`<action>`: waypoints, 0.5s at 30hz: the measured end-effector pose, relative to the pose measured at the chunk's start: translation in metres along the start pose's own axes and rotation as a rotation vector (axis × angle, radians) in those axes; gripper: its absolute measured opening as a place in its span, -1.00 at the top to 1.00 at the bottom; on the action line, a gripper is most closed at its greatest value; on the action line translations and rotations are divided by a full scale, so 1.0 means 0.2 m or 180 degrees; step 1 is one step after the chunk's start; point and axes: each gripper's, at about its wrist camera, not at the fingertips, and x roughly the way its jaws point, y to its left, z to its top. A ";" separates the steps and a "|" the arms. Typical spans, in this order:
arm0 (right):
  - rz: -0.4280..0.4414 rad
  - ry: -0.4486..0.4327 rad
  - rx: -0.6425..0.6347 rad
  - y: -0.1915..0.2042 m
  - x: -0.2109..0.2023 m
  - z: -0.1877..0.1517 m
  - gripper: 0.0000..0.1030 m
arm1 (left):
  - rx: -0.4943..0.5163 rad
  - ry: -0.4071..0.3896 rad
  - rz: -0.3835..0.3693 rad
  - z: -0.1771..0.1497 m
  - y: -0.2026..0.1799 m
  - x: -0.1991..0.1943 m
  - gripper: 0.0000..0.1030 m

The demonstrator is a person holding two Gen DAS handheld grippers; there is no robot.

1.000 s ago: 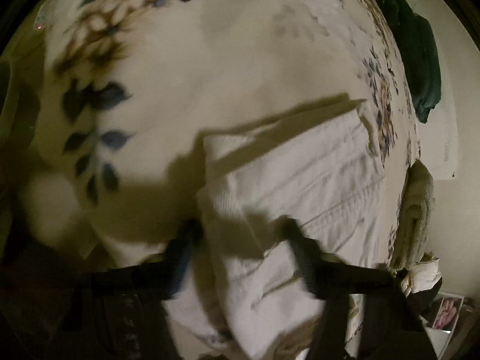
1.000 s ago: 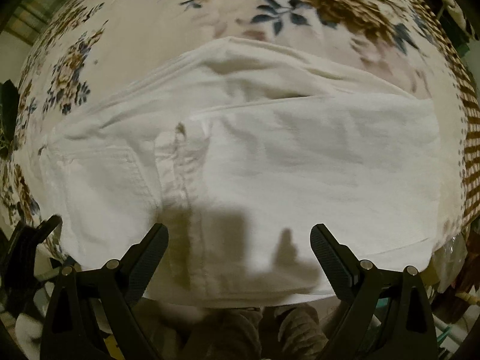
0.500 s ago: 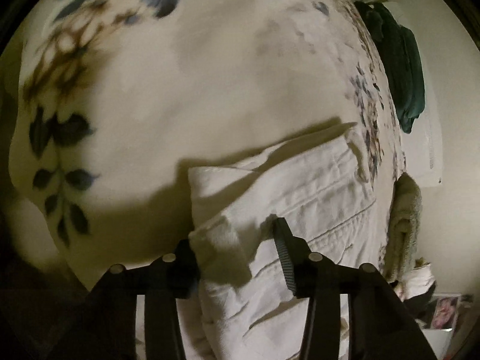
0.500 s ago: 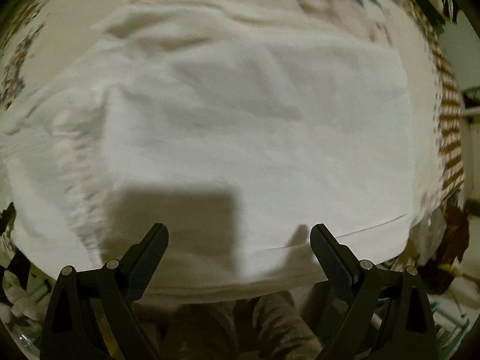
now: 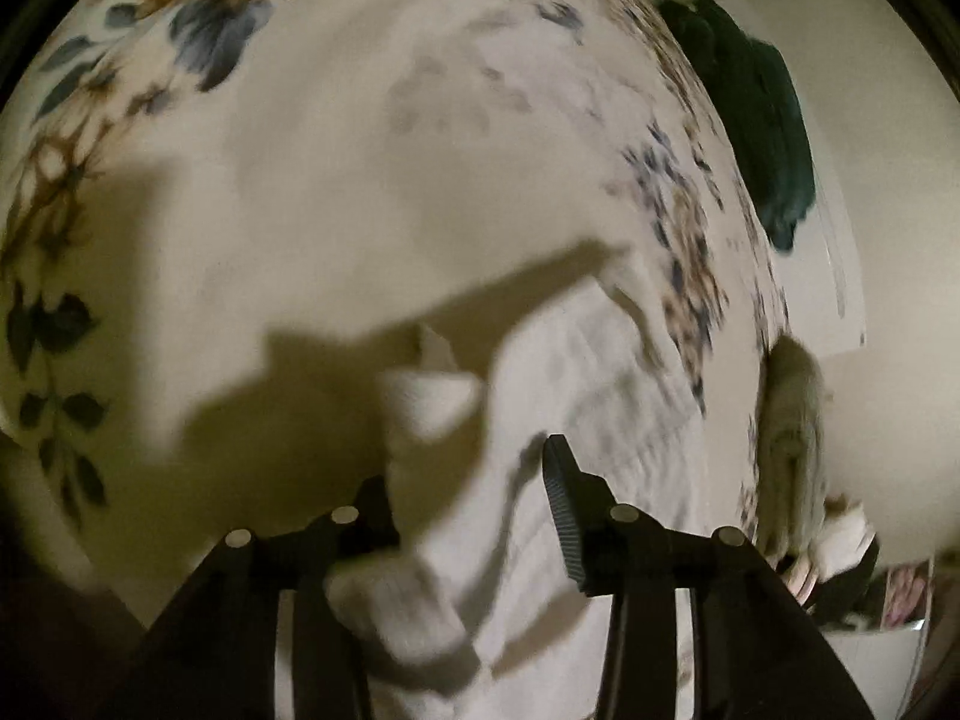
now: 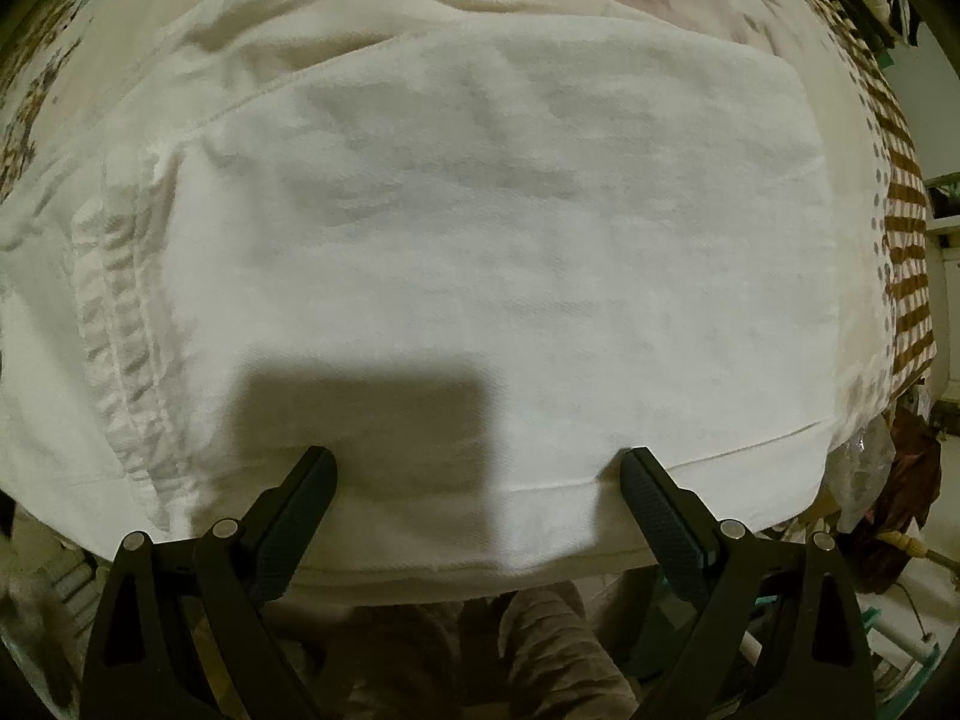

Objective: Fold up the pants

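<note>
Pants: white pants (image 6: 480, 252) lie folded flat on a bed (image 5: 336, 198) with a floral cover; in the right wrist view they fill the space ahead of the fingers, and the near hem runs crosswise just at the fingertips.
Long axis: from the right wrist view the folded stack runs side to side across the fingers, with a seamed, puckered part toward the left finger and a plain panel toward the right one.
Left gripper: the left gripper (image 5: 468, 480) has a bunched corner of the pants (image 5: 432, 396) between its fingers; the jaws are closing on it, yet a gap shows beside the right finger (image 5: 561, 498), so the pinch looks not yet firm. The view is blurred.
Right gripper: the right gripper (image 6: 480, 480) points down at the near edge, fingers spread wide, nothing between them, tips just over the cloth.
Nearer hand: the left is already on the cloth at one end; the right hangs over the middle of the near hem.
What the move turns on: the free cloth lies ahead of and beyond both sets of fingers, so the next fold would likely carry the left end across toward the right.
Risk: a corner gripped this loosely may slip when lifted.
Aside: a dark green garment (image 5: 756, 120) hangs beyond the bed, well apart.
</note>
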 end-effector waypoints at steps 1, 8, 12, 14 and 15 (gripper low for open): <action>0.0001 -0.0012 0.0007 -0.01 -0.01 0.00 -0.89 | 0.0073 -0.0010 0.0013 0.00 -0.02 -0.01 0.62; -0.0061 -0.0159 0.0039 -0.08 -0.05 0.00 -0.89 | 0.1097 -0.0287 -0.0110 -0.20 -0.44 -0.31 0.71; -0.0016 -0.0240 0.0086 -0.16 -0.07 -0.02 -0.89 | 0.1625 -0.0302 -0.0311 -0.40 -0.73 -0.43 0.72; 0.0024 -0.0296 0.0097 -0.20 -0.09 -0.02 -0.88 | 0.1930 -0.0239 -0.0385 -0.54 -0.87 -0.45 0.72; 0.0040 -0.0323 0.0110 -0.23 -0.10 -0.02 -0.88 | 0.2037 -0.0211 -0.0408 -0.60 -0.92 -0.45 0.72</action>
